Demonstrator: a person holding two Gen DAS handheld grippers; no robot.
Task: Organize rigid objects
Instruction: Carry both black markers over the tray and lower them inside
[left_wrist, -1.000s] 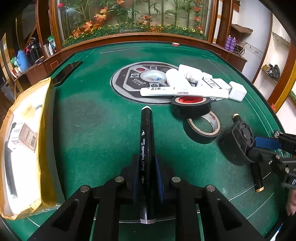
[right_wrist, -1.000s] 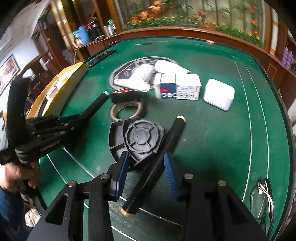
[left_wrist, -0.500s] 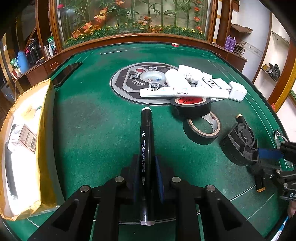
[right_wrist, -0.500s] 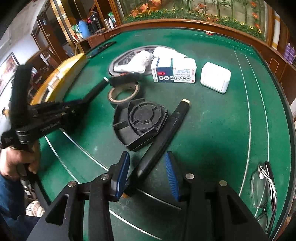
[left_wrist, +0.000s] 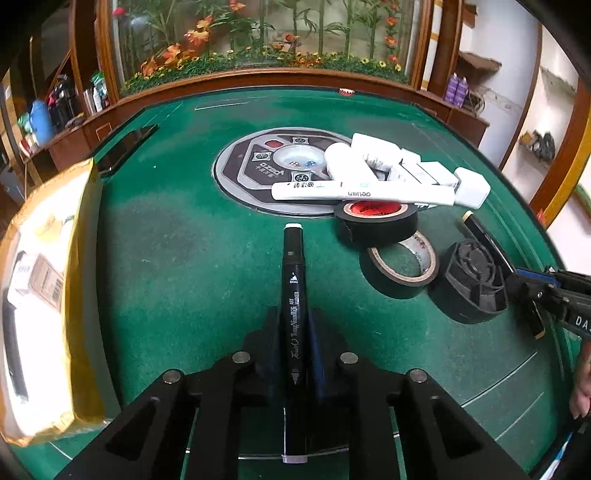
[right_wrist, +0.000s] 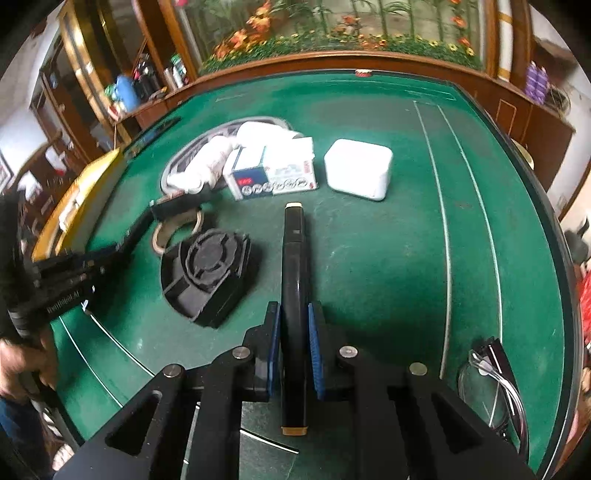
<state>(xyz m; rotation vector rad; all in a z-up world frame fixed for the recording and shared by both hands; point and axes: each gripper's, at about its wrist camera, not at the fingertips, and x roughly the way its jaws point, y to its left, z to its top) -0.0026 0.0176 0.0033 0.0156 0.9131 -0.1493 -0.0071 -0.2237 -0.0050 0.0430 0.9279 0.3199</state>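
While the left gripper clamps the black marker mid-barrel, the right gripper's jaws have just closed on the gold-capped pen; both look stiff, light, slick.

We held our left gripper angled downward with its jaws clamped tight, while our right gripper had just closed its jaws, pads pressing on the black marker between them.
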